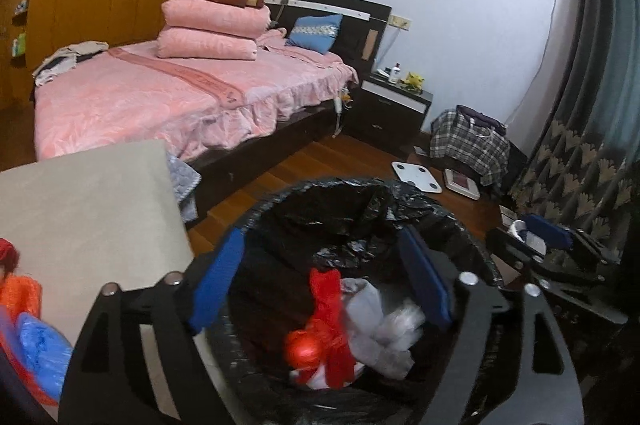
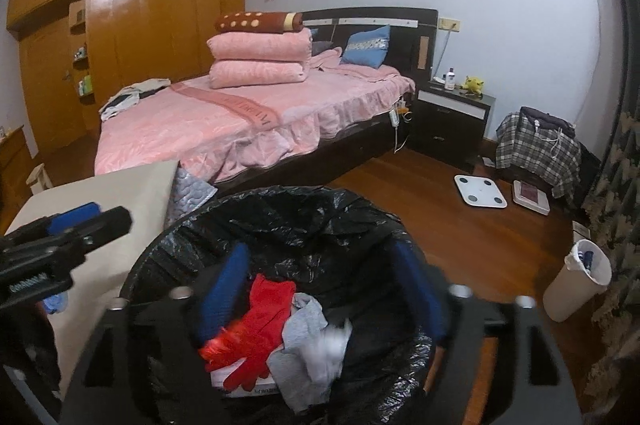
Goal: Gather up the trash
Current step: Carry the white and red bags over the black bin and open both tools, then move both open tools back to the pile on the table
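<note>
Grippers first: the left gripper (image 1: 320,277) hangs over the mouth of the bin (image 1: 460,213), its blue fingers (image 1: 218,281) spread wide with nothing between them. The right gripper (image 2: 324,289) is over the same bin (image 2: 192,225) from its own view, fingers (image 2: 224,289) just as far apart and empty too.

Down inside the black liner (image 1: 360,209) lies the trash: a red bag (image 1: 332,329) with a knotted shiny end, and right beside it, touching, crumpled grey and clear plastic (image 1: 384,325). From the right wrist view the red bag (image 2: 256,329) lies over something white and flat, with the grey plastic (image 2: 308,341) against its right side; the white wad there is blurred.

Left of the bin stands a pale desk (image 1: 88,217). At its near left corner sit an orange bag (image 1: 20,297) and a blue bag (image 1: 40,349), both blurred. The right wrist view shows the left gripper's dark body (image 2: 60,245) over that desk (image 2: 136,193).

Further out, wooden floor (image 2: 440,221), a white scale (image 2: 480,190), and a small white bin (image 2: 576,281) tipped over near the curtain (image 2: 616,185). Beyond, the pink bed (image 2: 248,121) with folded blankets (image 2: 260,59), a nightstand (image 2: 452,121) and a plaid bag (image 2: 540,145).
</note>
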